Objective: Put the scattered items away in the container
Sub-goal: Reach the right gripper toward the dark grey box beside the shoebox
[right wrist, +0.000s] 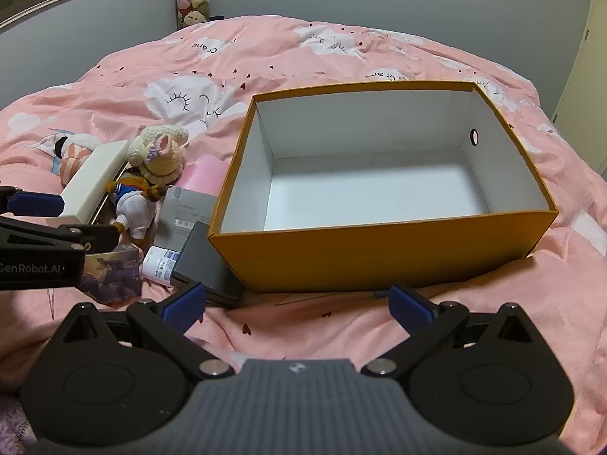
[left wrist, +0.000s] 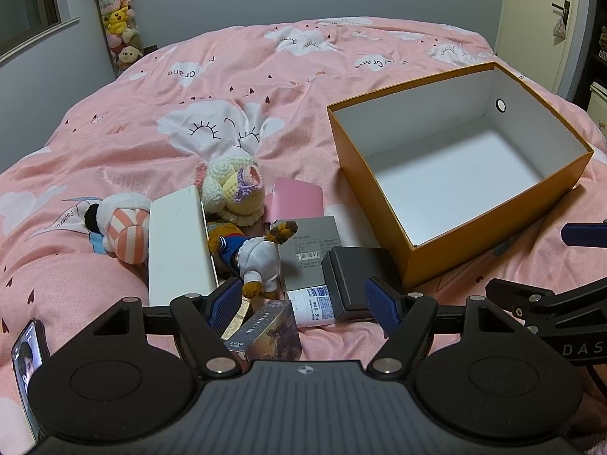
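An open orange box (left wrist: 493, 223) with a white, empty inside stands on the pink bed; it fills the right wrist view (right wrist: 379, 254). Left of it lies a pile: a white long box (left wrist: 176, 242), a crocheted doll (left wrist: 231, 189), a duck plush (left wrist: 258, 258), a striped plush (left wrist: 125, 227), a pink box (left wrist: 294, 199), a grey box (left wrist: 311, 246), a black box (left wrist: 356, 276), a white bottle (left wrist: 309, 305) and a card box (left wrist: 271, 331). My left gripper (left wrist: 303, 307) is open just short of the bottle and card box. My right gripper (right wrist: 297, 305) is open and empty before the orange box's near wall.
A phone (left wrist: 28, 371) lies at the left edge of the left wrist view. A tube of plush toys (left wrist: 117, 19) stands against the back wall. A door (left wrist: 542, 19) is at the far right. The pink quilt (left wrist: 265, 76) stretches behind the pile.
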Demonstrator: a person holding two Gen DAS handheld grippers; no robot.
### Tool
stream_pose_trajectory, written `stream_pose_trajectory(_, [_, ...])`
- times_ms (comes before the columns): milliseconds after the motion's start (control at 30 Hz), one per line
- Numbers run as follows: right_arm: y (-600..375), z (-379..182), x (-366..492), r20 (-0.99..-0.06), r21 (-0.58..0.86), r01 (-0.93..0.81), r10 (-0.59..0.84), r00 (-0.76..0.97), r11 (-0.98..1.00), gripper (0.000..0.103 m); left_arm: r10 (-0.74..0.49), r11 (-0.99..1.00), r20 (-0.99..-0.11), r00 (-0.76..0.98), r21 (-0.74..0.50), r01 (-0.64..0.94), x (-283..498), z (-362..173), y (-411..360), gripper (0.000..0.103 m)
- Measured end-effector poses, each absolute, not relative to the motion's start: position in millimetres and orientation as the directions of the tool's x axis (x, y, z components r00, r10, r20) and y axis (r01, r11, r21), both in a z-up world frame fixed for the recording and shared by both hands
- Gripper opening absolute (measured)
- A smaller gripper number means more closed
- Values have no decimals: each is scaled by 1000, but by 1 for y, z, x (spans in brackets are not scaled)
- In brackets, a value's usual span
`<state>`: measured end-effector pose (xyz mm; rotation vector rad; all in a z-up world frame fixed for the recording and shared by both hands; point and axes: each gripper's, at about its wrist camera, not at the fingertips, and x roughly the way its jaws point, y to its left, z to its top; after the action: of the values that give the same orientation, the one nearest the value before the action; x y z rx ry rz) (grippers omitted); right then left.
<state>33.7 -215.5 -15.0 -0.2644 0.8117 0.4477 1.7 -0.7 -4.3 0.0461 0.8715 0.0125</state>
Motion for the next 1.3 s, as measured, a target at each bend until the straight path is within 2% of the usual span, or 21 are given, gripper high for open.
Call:
stream_pose_trajectory(333, [-213,-17,37,-752,-27,-502,313,580,865,103,31,999,-765,643,47,7,2,-4,-1,85])
stream_pose_trajectory(667, [-201,-6,34,-676,-20,-599,430,598,801,102,36,999,-761,648,34,-15,4,-3,16,85])
stream_pose_trajectory(800, [-193,-6,39,-672,-3,-644,476,567,765,102,49,999,-760,647,26,-45,8,0,29,85])
stream_pose_trajectory(900, [-187,-7,43,-678,13,-660,491,546,751,102,51,998,-768,639,20,-55,11,0,37,78])
stream_pose_trajectory(967, [-182,-9,45,-688,35,-678,510,517,734,102,42,999,-778,627,14,-50,13,-1,40,78])
stream_pose_trajectory(1033, [-177,-13,44,-701,69,-708,540,467,703,93,38,999,-790,612,9,-49,14,-3,44,78])
stream_pose_trajectory(1067, [-174,-15,43,-706,91,-723,557,438,684,82,41,999,-795,605,12,-52,15,-5,45,78])
stream_pose_trajectory(1100, [-171,-18,43,-713,109,-737,569,410,667,75,44,998,-800,598,15,-54,16,-6,47,78])
stream_pose_trajectory(1300, [-142,-37,41,-767,84,-818,561,312,569,61,31,999,-837,546,4,-50,20,-19,55,74])
